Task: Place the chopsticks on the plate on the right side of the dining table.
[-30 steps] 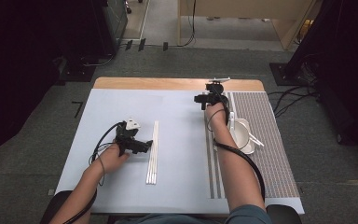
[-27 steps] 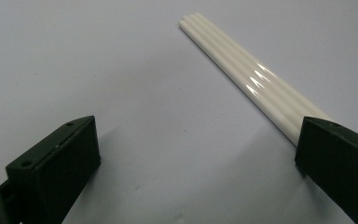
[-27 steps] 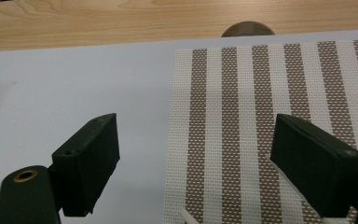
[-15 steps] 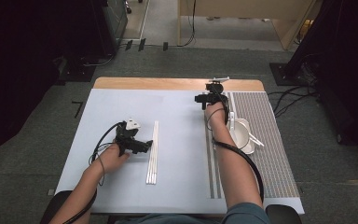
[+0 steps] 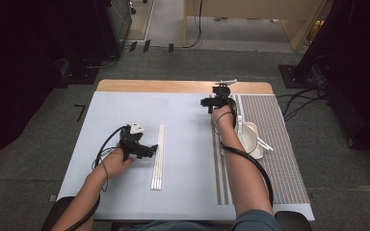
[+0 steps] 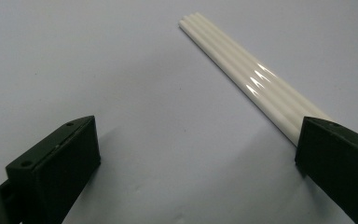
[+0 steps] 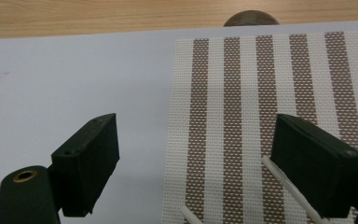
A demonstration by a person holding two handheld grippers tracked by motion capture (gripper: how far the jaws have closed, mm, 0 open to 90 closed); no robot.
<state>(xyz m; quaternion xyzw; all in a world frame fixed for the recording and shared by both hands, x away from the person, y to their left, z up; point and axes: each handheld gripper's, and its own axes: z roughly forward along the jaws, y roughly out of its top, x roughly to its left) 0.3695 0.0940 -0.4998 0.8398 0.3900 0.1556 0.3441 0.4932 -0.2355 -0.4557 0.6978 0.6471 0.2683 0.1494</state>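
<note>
Nothing has shifted over the last second: the left gripper [image 5: 147, 150] stays just left of the bundle of white sticks [image 5: 157, 156], jaws wide apart and empty, one jaw reaching the bundle's edge, so the grasp is likely not yet begun. The right gripper [image 5: 207, 102], far right of the sticks, also waits with jaws spread and empty over the striped mat [image 5: 270, 125]. A pale blue sheet covers the tabletop [image 5: 183, 86]; grey carpet and dark equipment surround it.
</note>
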